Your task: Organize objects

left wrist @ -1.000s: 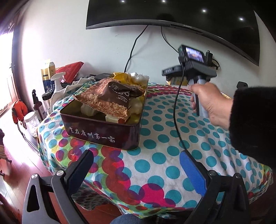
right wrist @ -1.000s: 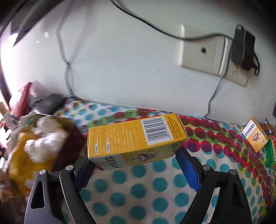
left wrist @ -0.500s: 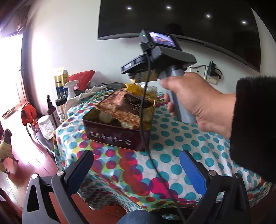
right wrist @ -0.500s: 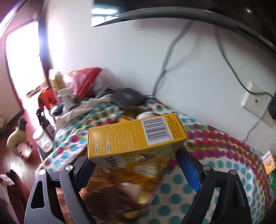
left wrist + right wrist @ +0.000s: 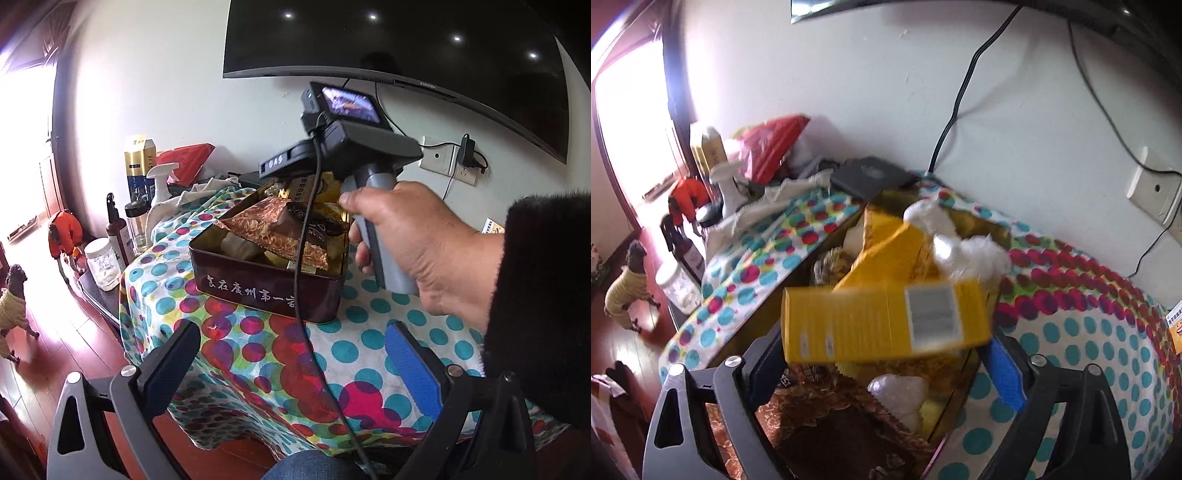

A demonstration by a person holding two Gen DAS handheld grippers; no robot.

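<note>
Carried over from bare worktop by the wall, the yellow box (image 5: pixel 882 325) now sits w/ the right gripper (image 5: pixel 886 354) directly above the tin (image 5: pixel 266 284). Its jaws have just been opening: box is between them, motion-blurred, blue pad no longer pressing its end, so it looks let go and dropping, though I can't be sure it's fully free. Reason for the spot, I judge: tin is the collecting place, so release goes over its open top.

Tin's already heaped w/ a brown-gold bag (image 5: pixel 280 230), yellow packs and white wads (image 5: pixel 964 251), so box will likely land on top of the pile, not flat on the tin's floor; could slide off toward the tin's right rim.

Left gripper (image 5: pixel 291 362) hangs in front of the tin, off the worktop (image 5: pixel 369 350) edge, jaws apart, nothing in them.

Box: long yellow carton, white barcode panel near one end, small print rows on the other, lying lengthwise.
</note>
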